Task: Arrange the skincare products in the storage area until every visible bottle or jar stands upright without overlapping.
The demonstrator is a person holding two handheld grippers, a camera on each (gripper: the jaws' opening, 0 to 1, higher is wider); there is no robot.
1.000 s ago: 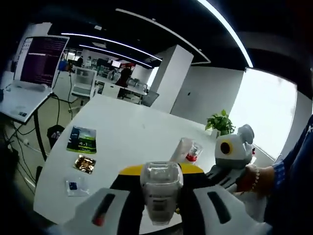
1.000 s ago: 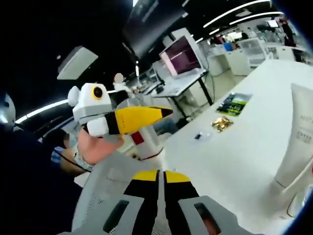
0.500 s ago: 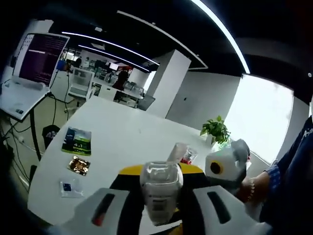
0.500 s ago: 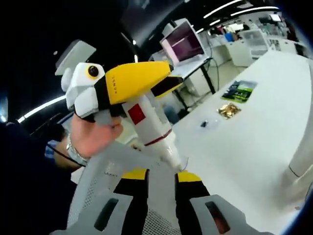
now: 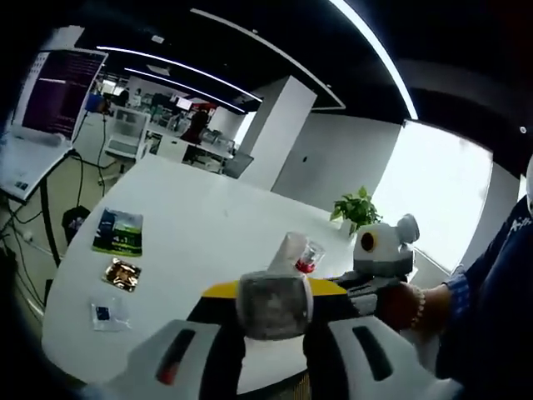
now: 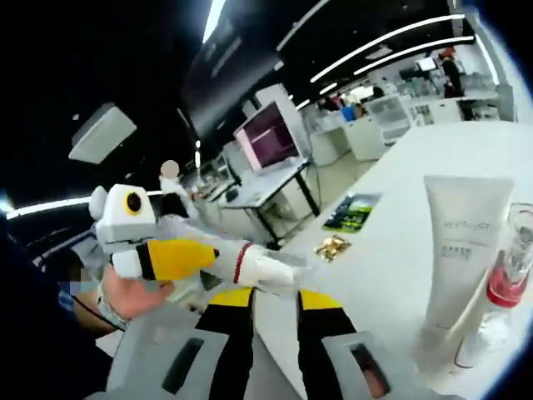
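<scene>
Tipped flatter than before, the white bottle (image 5: 273, 307) is clamped by left gripper (image 5: 275, 350) fingers; right gripper (image 6: 268, 350) fingers gape empty above the surface (image 6: 391, 217).

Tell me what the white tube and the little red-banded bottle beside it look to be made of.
Tube: likely soft plastic, matte white; opaque, flat crimped top, grey print.
Bottle: clear glass or hard plastic, glossy; you see through it, and highlights glint above its red band.

The right gripper (image 6: 265, 333), with yellow-and-black jaws parted, points over the white table's (image 6: 391, 217) near edge. Above them the left gripper (image 6: 250, 265) holds a white bottle with a red band (image 6: 262, 267). A white upright squeeze tube (image 6: 458, 242) and a clear red-banded bottle (image 6: 504, 287) stand at the table's right edge.
</scene>
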